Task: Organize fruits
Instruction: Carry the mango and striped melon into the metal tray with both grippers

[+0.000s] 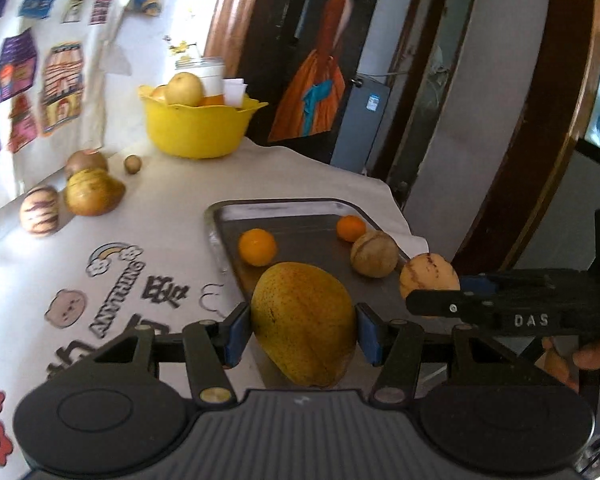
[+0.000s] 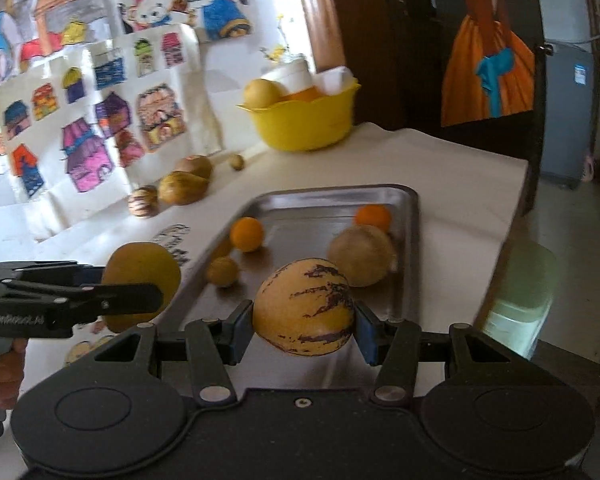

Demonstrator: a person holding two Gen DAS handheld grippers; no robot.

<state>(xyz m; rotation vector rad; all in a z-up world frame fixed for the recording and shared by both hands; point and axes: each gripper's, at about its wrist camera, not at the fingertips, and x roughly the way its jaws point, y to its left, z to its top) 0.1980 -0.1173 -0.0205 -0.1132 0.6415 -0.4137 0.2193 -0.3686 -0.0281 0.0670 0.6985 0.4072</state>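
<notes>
My left gripper (image 1: 302,334) is shut on a large yellow pear (image 1: 304,322), held over the near end of the metal tray (image 1: 300,208). My right gripper (image 2: 304,330) is shut on a yellow purple-streaked melon (image 2: 304,306), held over the tray (image 2: 412,240). In the left wrist view the right gripper (image 1: 500,304) holds that melon (image 1: 428,272) at the tray's right edge. In the right wrist view the left gripper (image 2: 72,300) holds the pear (image 2: 140,284) at the left. Two oranges (image 1: 257,247) (image 1: 351,227) and a tan round fruit (image 1: 374,254) lie in the tray.
A yellow bowl (image 1: 196,128) with fruit stands at the back of the table. A striped melon (image 1: 39,210), a pear (image 1: 92,192), a brown fruit (image 1: 86,162) and a small round fruit (image 1: 132,164) lie by the wall. The table's edge drops off at right (image 2: 512,208).
</notes>
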